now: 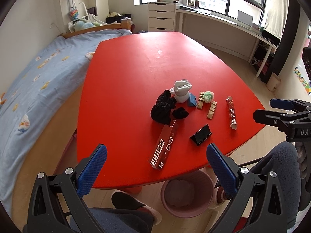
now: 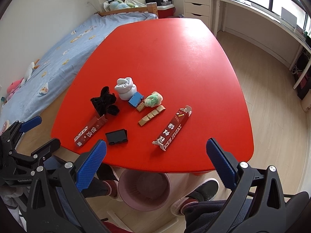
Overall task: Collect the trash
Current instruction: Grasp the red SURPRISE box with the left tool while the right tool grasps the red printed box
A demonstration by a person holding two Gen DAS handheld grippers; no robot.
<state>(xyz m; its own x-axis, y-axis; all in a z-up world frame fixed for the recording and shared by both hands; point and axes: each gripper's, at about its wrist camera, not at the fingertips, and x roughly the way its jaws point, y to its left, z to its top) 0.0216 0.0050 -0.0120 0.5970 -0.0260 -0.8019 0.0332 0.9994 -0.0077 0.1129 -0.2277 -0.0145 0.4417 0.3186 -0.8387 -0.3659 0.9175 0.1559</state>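
On the red table (image 1: 136, 68) lie two dark red cardboard boxes. One (image 1: 164, 145) (image 2: 90, 131) is near the front edge and the other (image 1: 231, 112) (image 2: 173, 128) lies further right. Beige wrapper pieces (image 1: 211, 109) (image 2: 151, 114) and a green-white ball (image 1: 208, 96) (image 2: 154, 99) lie between them. A pink bin (image 1: 186, 194) (image 2: 144, 188) stands on the floor under the table's front edge. My left gripper (image 1: 157, 169) (image 2: 46, 131) is open, above the front edge, holding nothing. My right gripper (image 2: 156, 167) (image 1: 266, 108) is open and empty too, to its right.
A black phone stand (image 1: 201, 135), black socks (image 1: 162, 107), a rolled white sock (image 1: 181, 91) and a small blue box (image 1: 192, 100) share the table. A bed (image 1: 38, 87) runs along the left. A person's legs and shoes flank the bin. A desk (image 1: 223, 19) lines the window wall.
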